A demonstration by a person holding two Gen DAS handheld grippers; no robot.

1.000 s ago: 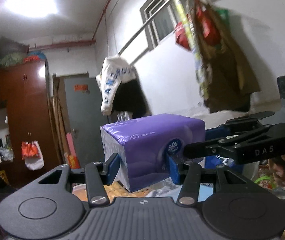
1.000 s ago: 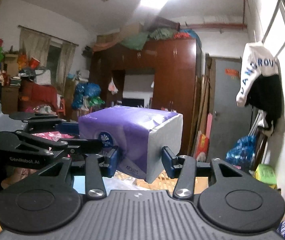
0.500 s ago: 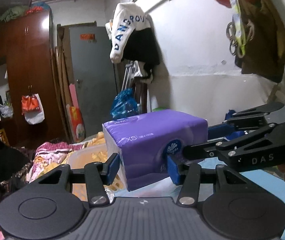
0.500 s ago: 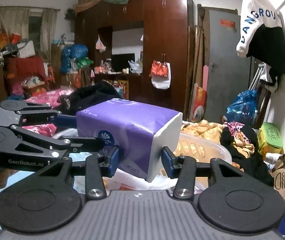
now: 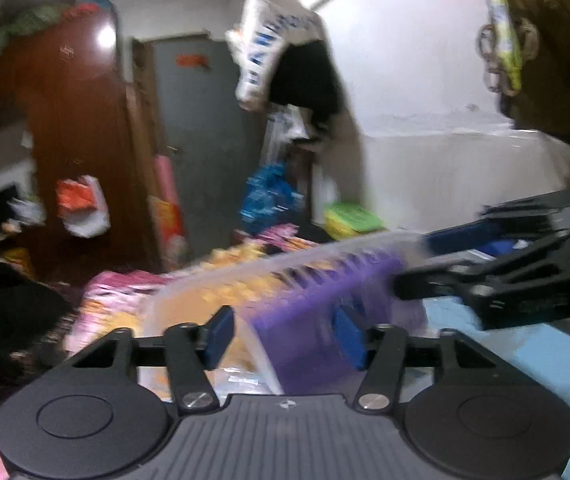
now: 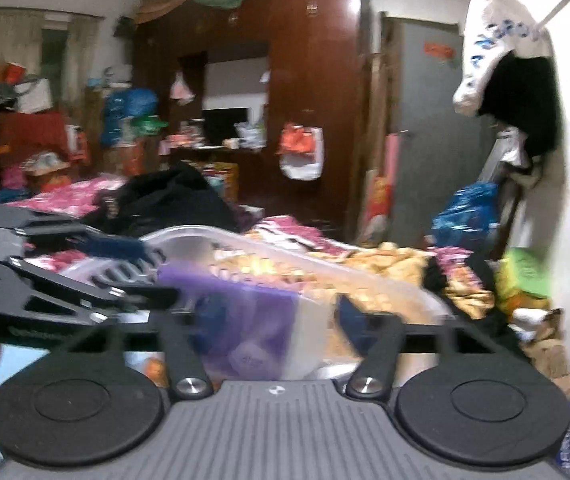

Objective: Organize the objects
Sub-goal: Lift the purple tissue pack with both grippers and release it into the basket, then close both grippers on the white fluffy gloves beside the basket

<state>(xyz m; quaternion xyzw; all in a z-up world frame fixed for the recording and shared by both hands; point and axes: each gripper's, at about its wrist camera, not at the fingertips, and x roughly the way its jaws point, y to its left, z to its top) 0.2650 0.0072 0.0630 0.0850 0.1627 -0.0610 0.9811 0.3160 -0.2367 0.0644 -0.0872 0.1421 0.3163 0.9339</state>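
Tissue pack (image 5: 317, 320) sits blurred inside clear basket (image 5: 285, 264), between both grippers' spread jaws, grip unclear.

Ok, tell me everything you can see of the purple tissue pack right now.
The purple tissue pack is a soft plastic-wrapped block, purple with a white end panel, blurred by motion. It sits low against the translucent slatted basket, seemingly inside, seen through the wall. The left gripper and right gripper both flank it; contact is unclear.
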